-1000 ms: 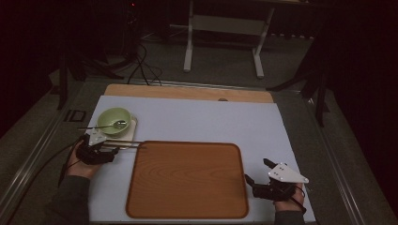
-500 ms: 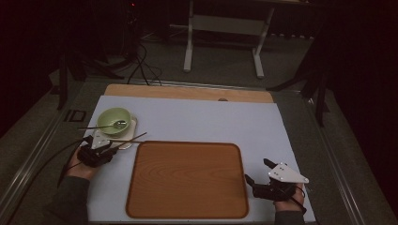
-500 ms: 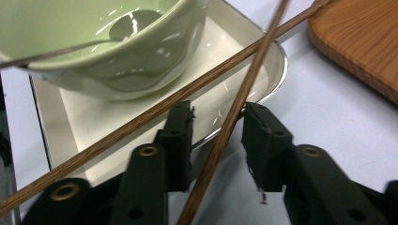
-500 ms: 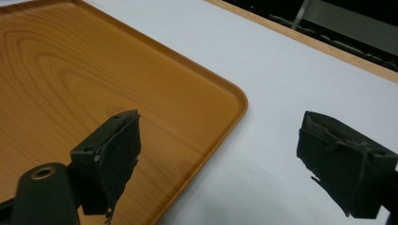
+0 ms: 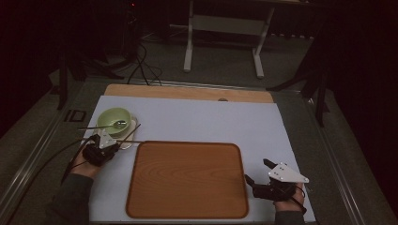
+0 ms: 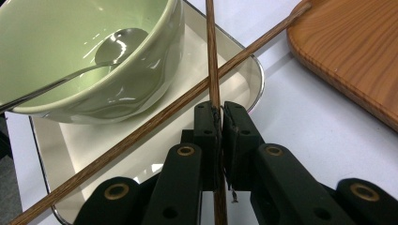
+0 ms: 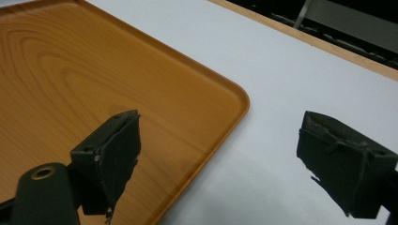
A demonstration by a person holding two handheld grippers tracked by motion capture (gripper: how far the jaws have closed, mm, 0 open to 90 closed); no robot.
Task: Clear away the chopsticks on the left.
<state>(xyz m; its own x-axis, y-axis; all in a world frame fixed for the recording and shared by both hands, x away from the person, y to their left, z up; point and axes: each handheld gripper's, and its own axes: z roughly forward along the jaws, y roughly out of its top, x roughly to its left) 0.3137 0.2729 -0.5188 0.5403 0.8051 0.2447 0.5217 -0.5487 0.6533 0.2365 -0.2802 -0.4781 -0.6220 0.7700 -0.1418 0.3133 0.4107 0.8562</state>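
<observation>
left gripper [image 6: 218, 117]: jaws just closed, now clamped on one wooden chopstick [image 6: 212, 56] over the white dish [image 6: 244, 79]
second chopstick [image 6: 155, 119]: lies diagonally across dish, crossing the clamped one
green bowl [image 6: 117, 79]: on dish, spoon [image 6: 112, 47] inside
right gripper [image 7: 220, 159]: jaws spread wide, nothing between, at wooden tray [image 7: 70, 70] corner

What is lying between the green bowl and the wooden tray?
In the left gripper view, two wooden chopsticks lie between the green bowl and the wooden tray, crossing over the white plate; the left tool is shut on one.
</observation>
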